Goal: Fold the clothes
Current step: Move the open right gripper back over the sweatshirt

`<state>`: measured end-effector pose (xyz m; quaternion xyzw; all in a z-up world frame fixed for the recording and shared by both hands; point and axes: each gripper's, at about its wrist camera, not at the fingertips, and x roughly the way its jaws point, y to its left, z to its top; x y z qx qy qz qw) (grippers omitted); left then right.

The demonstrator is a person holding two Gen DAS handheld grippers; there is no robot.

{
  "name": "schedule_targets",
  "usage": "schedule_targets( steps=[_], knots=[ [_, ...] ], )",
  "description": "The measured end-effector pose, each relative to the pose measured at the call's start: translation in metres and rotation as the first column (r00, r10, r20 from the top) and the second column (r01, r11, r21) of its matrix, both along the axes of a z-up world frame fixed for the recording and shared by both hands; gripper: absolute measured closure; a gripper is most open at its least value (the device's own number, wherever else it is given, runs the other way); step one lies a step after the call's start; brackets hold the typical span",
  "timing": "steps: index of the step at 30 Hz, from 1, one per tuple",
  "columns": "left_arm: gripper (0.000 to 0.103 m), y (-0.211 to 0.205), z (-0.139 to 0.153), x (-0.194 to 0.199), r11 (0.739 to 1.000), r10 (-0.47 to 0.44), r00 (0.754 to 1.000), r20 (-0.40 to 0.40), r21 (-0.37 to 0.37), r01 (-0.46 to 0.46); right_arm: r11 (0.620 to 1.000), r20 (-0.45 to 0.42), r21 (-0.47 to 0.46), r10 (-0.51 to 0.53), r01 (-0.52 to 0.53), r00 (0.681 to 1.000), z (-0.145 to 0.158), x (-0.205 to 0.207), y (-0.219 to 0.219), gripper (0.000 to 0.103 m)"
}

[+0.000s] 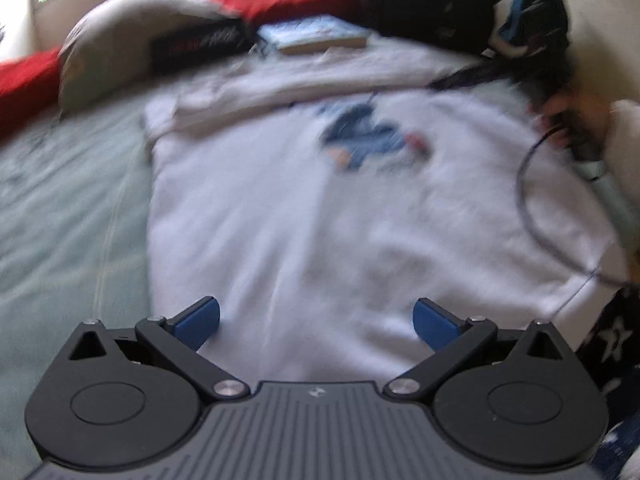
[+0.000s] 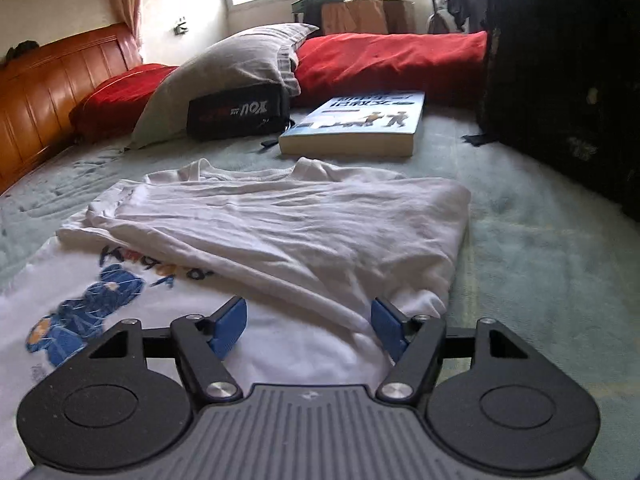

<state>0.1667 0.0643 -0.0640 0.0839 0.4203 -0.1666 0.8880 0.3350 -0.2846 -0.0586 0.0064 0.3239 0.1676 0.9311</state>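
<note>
Left gripper [image 1: 316, 322] hangs over the white T-shirt [image 1: 280, 208], blue pads spread wide with nothing between them but cloth lying below; the shirt stretches away ahead of the claw on the pale green bedspread [image 1: 60, 200], its blue print [image 1: 360, 140] further ahead and a touch to the right; this view is blurred, so fine detail is lost. Far right of that claw, a hand [image 1: 576, 116] grips a dark handle with a cable looping down across the shirt's edge.

Over to the right gripper [image 2: 308, 326]; jaws stand apart, moderately wide, nothing pinched; whether the pads touch the fabric under them I cannot tell. Straight ahead of the claw and running off to its right lies the folded-over flap of the T-shirt [image 2: 300, 224], its diagonal edge passing down between the fingertips; the blue cartoon print [image 2: 88, 312] sits left of the claw on the flat layer.

Beyond the shirt, ahead of the right claw, a thick book [image 2: 360, 124] lies flat on the bedspread [image 2: 540, 248]; left of it a black pouch [image 2: 236, 114] leans against a grey pillow [image 2: 240, 68]; red cushions [image 2: 392, 60] line the far edge; a wooden headboard [image 2: 52, 88] rises far left.
</note>
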Motion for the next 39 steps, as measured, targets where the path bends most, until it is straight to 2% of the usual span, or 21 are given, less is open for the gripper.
schedule_targets(
  steps=[2,6,8,11,16,21,24,25,26,30,32,34,37,39],
  knots=[
    [0.001,0.008,0.000,-0.004,1.000,-0.003,1.000,0.011,-0.030,0.004,0.999,0.026,-0.033,0.000,0.001,1.000,0.009,-0.019,0.002,0.029],
    [0.001,0.008,0.000,-0.004,0.999,0.012,1.000,0.012,-0.032,-0.011,0.989,0.026,-0.100,-0.105,0.107,0.994,0.006,-0.029,-0.008,0.029],
    [0.001,0.004,0.000,-0.004,1.000,0.011,1.000,0.018,-0.019,-0.011,0.980,0.005,-0.081,-0.183,0.183,0.983,-0.001,-0.021,-0.020,0.029],
    [0.001,0.000,-0.001,-0.004,1.000,0.009,1.000,0.021,-0.010,-0.009,0.973,-0.026,-0.021,-0.231,0.230,0.973,-0.007,-0.004,-0.031,0.029],
    [0.001,0.000,-0.003,-0.004,1.000,0.016,1.000,0.022,-0.013,-0.016,0.953,-0.019,-0.095,-0.291,0.288,0.957,-0.015,0.017,-0.031,0.028],
    [0.001,0.001,-0.003,-0.006,1.000,0.002,1.000,0.029,-0.011,-0.002,0.942,0.010,-0.181,-0.287,0.284,0.958,-0.012,-0.008,-0.031,0.028],
    [0.001,0.001,-0.002,-0.006,1.000,-0.001,1.000,0.030,-0.008,0.002,0.953,0.041,-0.158,-0.257,0.260,0.966,0.002,-0.020,-0.029,0.030],
    [0.001,0.000,-0.002,-0.006,1.000,0.000,0.999,0.032,-0.005,0.000,0.957,0.059,-0.148,-0.242,0.248,0.968,0.008,-0.022,-0.026,0.034],
    [0.001,0.000,-0.002,-0.007,1.000,0.001,0.999,0.034,-0.003,-0.001,0.961,0.074,-0.142,-0.229,0.237,0.971,0.014,-0.022,-0.023,0.041],
    [0.001,0.001,-0.002,-0.007,1.000,0.010,0.999,0.036,-0.010,-0.009,0.972,0.101,-0.128,-0.185,0.197,0.978,0.028,0.008,0.001,0.045],
    [0.001,0.001,-0.003,-0.007,1.000,0.013,0.999,0.037,-0.013,-0.012,0.971,0.072,-0.140,-0.187,0.196,0.980,0.019,0.030,0.011,0.045],
    [0.001,0.001,-0.003,-0.008,1.000,0.012,0.999,0.040,-0.014,-0.012,0.968,0.004,-0.163,-0.192,0.190,0.981,0.002,0.046,0.014,0.045],
    [0.001,0.002,-0.003,-0.009,1.000,0.005,0.999,0.044,-0.015,-0.005,0.973,-0.021,-0.140,-0.190,0.186,0.981,-0.007,0.041,0.009,0.042],
    [0.001,0.003,-0.002,-0.009,1.000,0.001,0.999,0.046,-0.017,0.000,0.971,-0.028,-0.144,-0.197,0.191,0.980,-0.002,0.034,0.008,0.042]
  ],
)
